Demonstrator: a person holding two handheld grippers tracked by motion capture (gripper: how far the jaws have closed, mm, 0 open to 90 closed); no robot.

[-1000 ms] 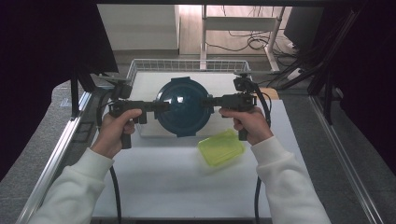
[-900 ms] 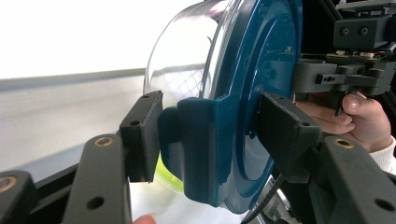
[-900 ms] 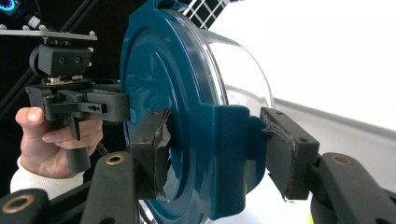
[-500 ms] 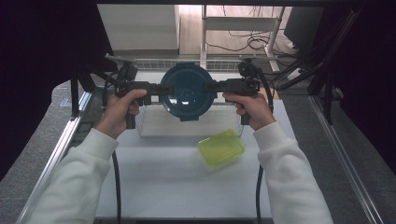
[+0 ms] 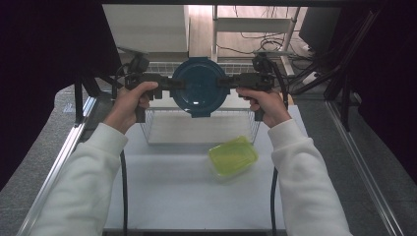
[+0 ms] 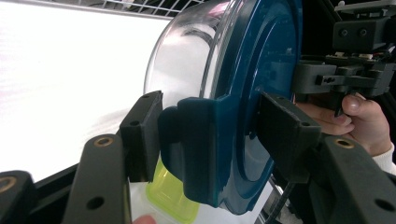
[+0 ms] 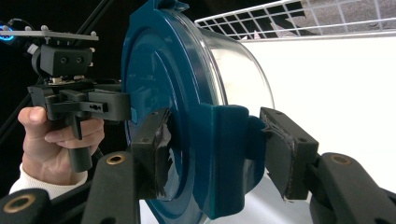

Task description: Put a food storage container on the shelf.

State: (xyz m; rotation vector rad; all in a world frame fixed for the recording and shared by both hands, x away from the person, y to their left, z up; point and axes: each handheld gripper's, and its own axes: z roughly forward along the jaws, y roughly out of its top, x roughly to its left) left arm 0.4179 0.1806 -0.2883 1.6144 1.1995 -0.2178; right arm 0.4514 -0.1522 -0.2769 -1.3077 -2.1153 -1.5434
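Blue lidded bowl (image 5: 199,87), clamped by left claw (image 5: 169,84) and right claw (image 5: 227,81), hides rack (image 5: 199,129) behind.

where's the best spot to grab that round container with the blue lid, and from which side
Grip the round container by the lid's thick latch tabs, one from each side. These stick out past the smooth curved bowl and give flat faces, as the left gripper and right gripper do now.

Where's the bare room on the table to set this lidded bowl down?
The white table is free between the sleeves, left of and in front of the yellow-green container. The wire basket's floor looks bare too. It is crowded around the bowl, flanked by both grippers.
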